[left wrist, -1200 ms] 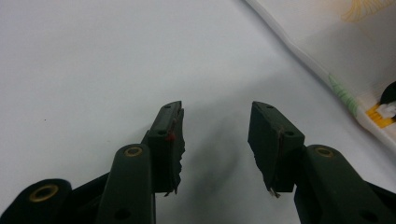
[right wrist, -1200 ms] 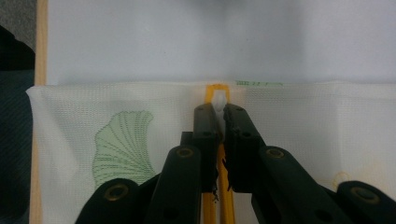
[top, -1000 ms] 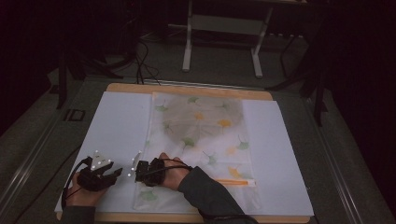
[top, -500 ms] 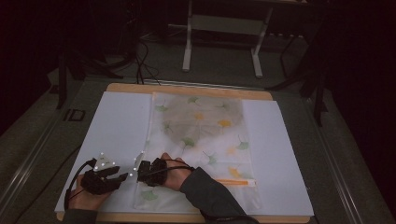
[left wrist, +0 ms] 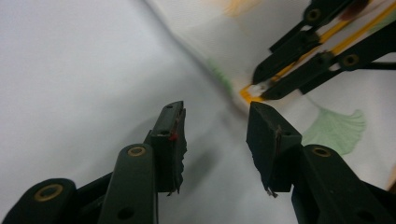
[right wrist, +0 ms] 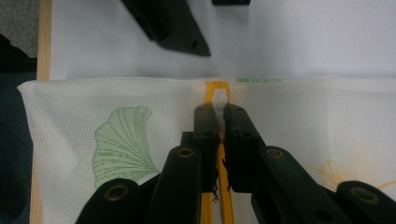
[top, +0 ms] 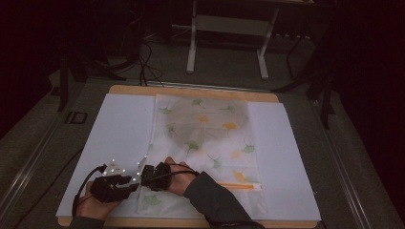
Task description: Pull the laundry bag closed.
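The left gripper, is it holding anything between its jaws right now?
No. In its own view the left gripper stands open with only the white table cover behind the gap, short of the mesh bag.

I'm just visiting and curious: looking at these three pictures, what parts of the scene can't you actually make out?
- What lies inside the white mesh bag with leaf prints: high view, only a dim grey shape through the fabric.
- The white zipper pull: right gripper view, its lower part is hidden between the right gripper fingers.
- The bag's near right corner: high view, covered by the dark sleeve.
- The left gripper body: left gripper view, cut off by the bottom edge.
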`<state>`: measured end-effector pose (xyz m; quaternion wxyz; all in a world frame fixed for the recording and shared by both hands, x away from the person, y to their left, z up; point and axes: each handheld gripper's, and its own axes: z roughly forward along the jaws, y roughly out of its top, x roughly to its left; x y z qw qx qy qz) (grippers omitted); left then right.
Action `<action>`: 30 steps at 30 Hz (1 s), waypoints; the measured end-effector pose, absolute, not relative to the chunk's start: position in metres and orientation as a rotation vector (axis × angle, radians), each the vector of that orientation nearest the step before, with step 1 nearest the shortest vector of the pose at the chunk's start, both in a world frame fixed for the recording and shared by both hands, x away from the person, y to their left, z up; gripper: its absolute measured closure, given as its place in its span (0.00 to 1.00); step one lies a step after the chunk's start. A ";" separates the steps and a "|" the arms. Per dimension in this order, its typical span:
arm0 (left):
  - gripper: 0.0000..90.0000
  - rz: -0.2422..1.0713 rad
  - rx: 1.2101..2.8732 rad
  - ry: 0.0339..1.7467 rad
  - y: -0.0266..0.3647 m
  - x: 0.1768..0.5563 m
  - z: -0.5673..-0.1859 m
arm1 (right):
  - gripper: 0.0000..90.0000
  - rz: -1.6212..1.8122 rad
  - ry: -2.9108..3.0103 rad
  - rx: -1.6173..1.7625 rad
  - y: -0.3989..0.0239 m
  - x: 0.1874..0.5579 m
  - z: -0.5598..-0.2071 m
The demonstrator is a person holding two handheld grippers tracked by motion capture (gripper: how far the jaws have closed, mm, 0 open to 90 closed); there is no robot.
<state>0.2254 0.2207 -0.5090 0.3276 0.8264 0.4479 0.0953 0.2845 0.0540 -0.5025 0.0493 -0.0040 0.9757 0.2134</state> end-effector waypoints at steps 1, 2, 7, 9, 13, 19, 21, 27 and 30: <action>0.63 0.250 2.164 1.173 0.221 0.225 -0.509 | 0.94 0.650 2.973 -0.012 0.054 0.284 -0.502; 0.63 0.239 2.164 1.168 0.220 0.225 -0.509 | 0.94 0.650 2.972 -0.013 0.054 0.285 -0.502; 0.61 0.212 2.168 1.156 0.213 0.225 -0.510 | 0.94 0.666 2.969 -0.001 0.054 0.284 -0.502; 0.61 0.203 2.179 1.148 0.210 0.224 -0.511 | 0.94 0.674 2.966 -0.001 0.054 0.284 -0.501; 0.60 0.179 2.189 1.139 0.206 0.225 -0.513 | 0.94 0.676 2.953 -0.009 0.053 0.283 -0.499; 0.60 0.108 2.171 1.141 0.206 0.228 -0.519 | 0.94 0.692 2.938 -0.021 0.050 0.283 -0.494; 0.61 0.091 2.161 1.141 0.205 0.229 -0.520 | 0.94 0.695 2.933 -0.024 0.050 0.282 -0.492; 0.62 0.050 2.163 1.132 0.202 0.231 -0.523 | 0.94 0.713 2.917 -0.041 0.049 0.280 -0.486; 0.64 0.025 2.152 1.126 0.202 0.233 -0.523 | 0.94 0.709 2.916 -0.043 0.048 0.279 -0.483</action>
